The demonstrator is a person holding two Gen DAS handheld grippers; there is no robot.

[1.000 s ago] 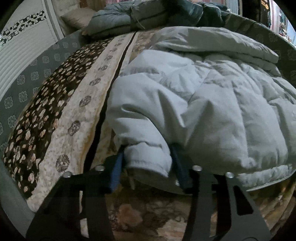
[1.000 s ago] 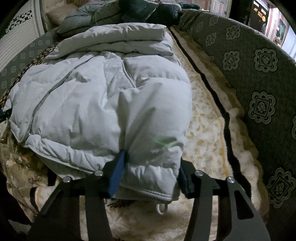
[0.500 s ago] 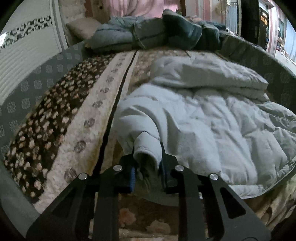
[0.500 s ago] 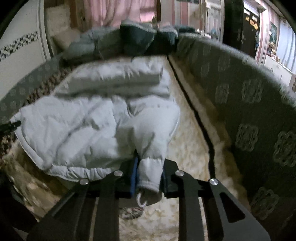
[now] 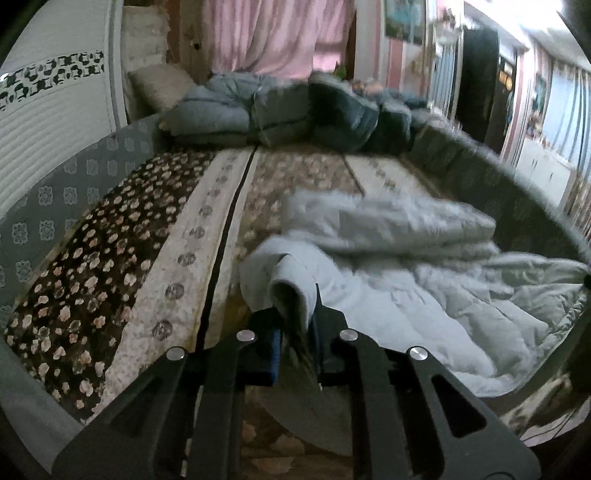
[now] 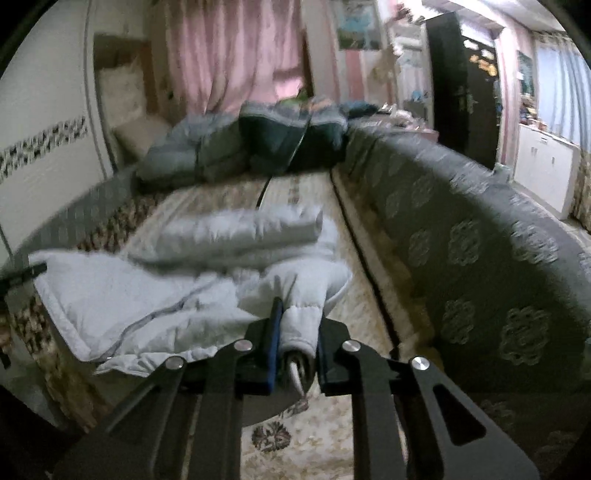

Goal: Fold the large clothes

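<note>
Left wrist view: left gripper point(image 5: 297, 334) clamped on a pale grey sleeve cuff point(image 5: 291, 291) of the white puffer coat point(image 5: 406, 295), jaws having just been closing, cuff pinched between the blue-lined pads. Coat spread across the bed, rumpled, its far part folded into a thick roll point(image 5: 388, 221). Beneath it a floral bedspread point(image 5: 110, 258): dark brown band with pale blossoms at left, cream band beside it, a thin black stripe between cream and tan. Grey patterned cloth along the bed's left edge. At the head of the bed a heap of blue-grey and dark padded jackets point(image 5: 295, 114), a beige pillow point(image 5: 159, 83) just beside it, pink curtains point(image 5: 273, 33) behind. White panel point(image 5: 48, 103) with a black-and-white patterned strip at far left. No readable writing, brand or label; picture on the wall too blurred to make out.

Right wrist view: right gripper point(image 6: 295, 350) clamped on the other sleeve cuff point(image 6: 301, 325), jaws likewise just having been closing, a small white loop hanging below the cuff. Zip line visible running across the coat's front point(image 6: 147, 295). Grey sofa back with medallion pattern point(image 6: 480, 258) along the right. Dark cabinet point(image 6: 465, 96) and white cupboard point(image 6: 546, 166) beyond, blurred.
</note>
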